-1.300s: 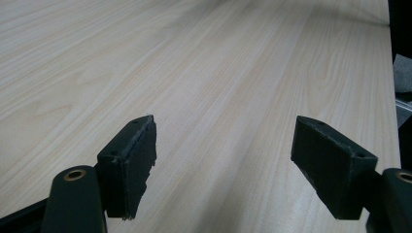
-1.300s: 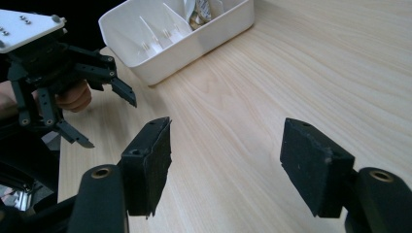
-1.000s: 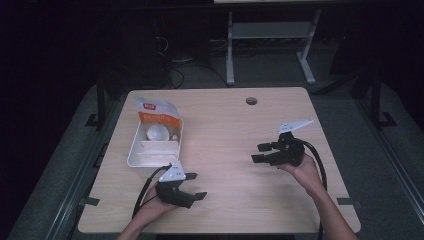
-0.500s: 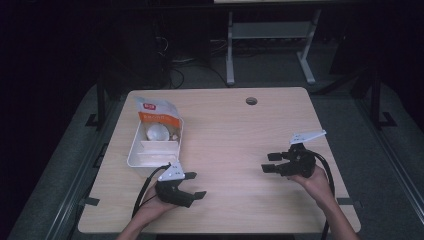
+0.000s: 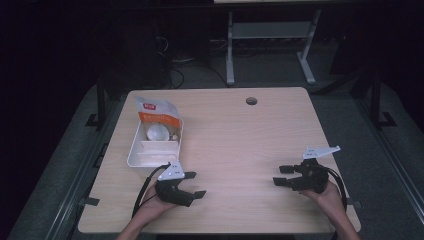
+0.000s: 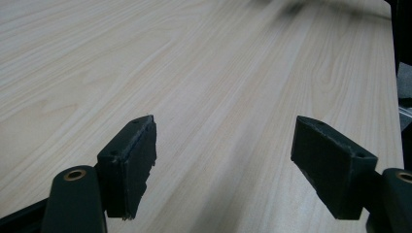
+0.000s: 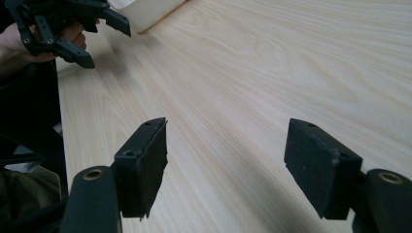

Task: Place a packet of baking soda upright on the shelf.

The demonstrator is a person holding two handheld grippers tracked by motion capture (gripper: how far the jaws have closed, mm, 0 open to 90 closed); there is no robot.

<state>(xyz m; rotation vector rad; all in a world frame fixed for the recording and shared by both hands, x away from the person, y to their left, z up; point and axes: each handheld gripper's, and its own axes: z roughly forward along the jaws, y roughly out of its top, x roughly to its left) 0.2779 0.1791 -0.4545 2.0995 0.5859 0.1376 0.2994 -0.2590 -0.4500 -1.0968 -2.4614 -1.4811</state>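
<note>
We hold the left gripper (image 5: 192, 185) close to the near edge of the table (image 5: 240, 135), toward the near left corner. Its two black jaws stand wide apart and nothing is between them. In the left gripper view we see the jaws hanging over bare wood, with the gripper (image 6: 224, 165) held a little above the table top.

We hold the right gripper (image 5: 284, 175) near the near right corner of the table. Its jaws are wide apart too, and they hold nothing. They point across the table toward the left side. In the right gripper view we see bare wood between them, and far off, the left gripper (image 7: 94, 36) in its hand.

The two grippers are well apart from each other, with plain table between them.

Just past the left gripper sits a white tray (image 5: 137, 157). It lies along the left edge of the table, close to the gripper but not touching it. The near part of the tray has little walls that split it into boxes. A round white thing (image 5: 156, 133) rests in the far part; we cannot tell what it is.

An orange and white bag (image 5: 157, 112) lies on the far end of the tray, leaning over its rim.

Farther away, close to the far edge of the table, there is a small round hole (image 5: 251, 101).
</note>
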